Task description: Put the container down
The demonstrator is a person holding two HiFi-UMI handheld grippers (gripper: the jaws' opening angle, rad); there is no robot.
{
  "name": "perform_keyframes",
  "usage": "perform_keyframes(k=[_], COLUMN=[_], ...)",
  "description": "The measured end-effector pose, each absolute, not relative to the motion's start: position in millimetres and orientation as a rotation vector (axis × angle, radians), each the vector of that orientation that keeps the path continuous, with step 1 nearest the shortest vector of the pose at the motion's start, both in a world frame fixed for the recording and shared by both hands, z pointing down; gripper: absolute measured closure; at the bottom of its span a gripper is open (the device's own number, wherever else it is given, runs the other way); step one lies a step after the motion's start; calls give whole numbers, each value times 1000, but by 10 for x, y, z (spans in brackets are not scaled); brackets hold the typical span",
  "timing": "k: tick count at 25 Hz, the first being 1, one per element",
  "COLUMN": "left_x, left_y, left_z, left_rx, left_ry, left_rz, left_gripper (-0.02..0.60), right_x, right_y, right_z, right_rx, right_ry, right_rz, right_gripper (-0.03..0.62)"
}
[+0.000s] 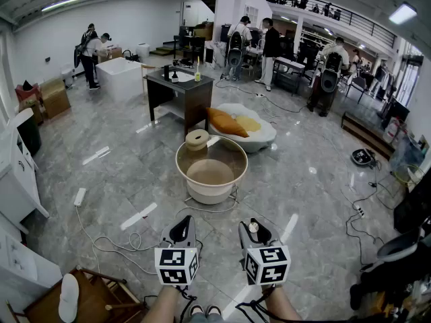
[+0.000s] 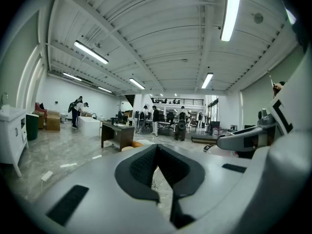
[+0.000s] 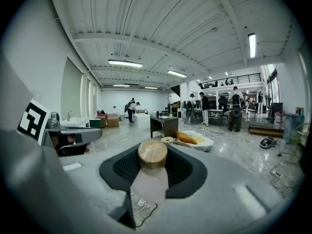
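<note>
A: Holding the small frosted wood-lidded container (image 3: 150, 182) in your right gripper (image 3: 153, 165): pads press its body from both sides, lid sticks up btwn them. You've got it upright, prob so nothing tips out. It's in the air, clear of the grey marble floor (image 1: 303, 180), not set down yet

B: And your left gripper (image 2: 157, 152)?

A: Jaws together, nothing in them. You hold it level w/ the right one, just beside it. Looks parked out of the way, since one gripper is enough for a container this small

B: Where would you put it down? The big round beige tub (image 1: 211, 173) is straight ahead of you

A: Nearest spot, yes, but well apart from the container. Tub's inside shows smooth tan; can't tell if that's water or bare bottom. A short round light-wood piece (image 1: 197, 138) sits at its far rim, can't tell what it is

B: Anything in the container itself?

A: Can't tell, wall's frosted. Behind the tub, the white egg-shaped floor bed (image 1: 269, 134) holds an orange cushion (image 1: 225, 123) and a yellow cushion (image 1: 248, 123). Mind the white cable (image 1: 94, 244) looping on the floor to your left front if you step fwd
</note>
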State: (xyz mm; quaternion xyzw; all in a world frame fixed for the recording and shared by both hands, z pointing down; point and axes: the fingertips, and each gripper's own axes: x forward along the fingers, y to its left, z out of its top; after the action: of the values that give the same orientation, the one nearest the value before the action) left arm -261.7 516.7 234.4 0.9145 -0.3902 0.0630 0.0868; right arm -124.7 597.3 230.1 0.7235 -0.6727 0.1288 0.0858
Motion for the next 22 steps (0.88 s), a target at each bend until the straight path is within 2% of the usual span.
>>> perform_keyframes(k=[22], left_x=[-2925], left_y=[4959], left_z=[2562], left_rx=[2693], left_ry=[-1114], left_rz=[214], left_gripper=[577], right_x=[-1393], right_y=[5871], right_z=[2407], right_rx=[2252], right_ry=[-2024], right_rz=[509], right_gripper=[461])
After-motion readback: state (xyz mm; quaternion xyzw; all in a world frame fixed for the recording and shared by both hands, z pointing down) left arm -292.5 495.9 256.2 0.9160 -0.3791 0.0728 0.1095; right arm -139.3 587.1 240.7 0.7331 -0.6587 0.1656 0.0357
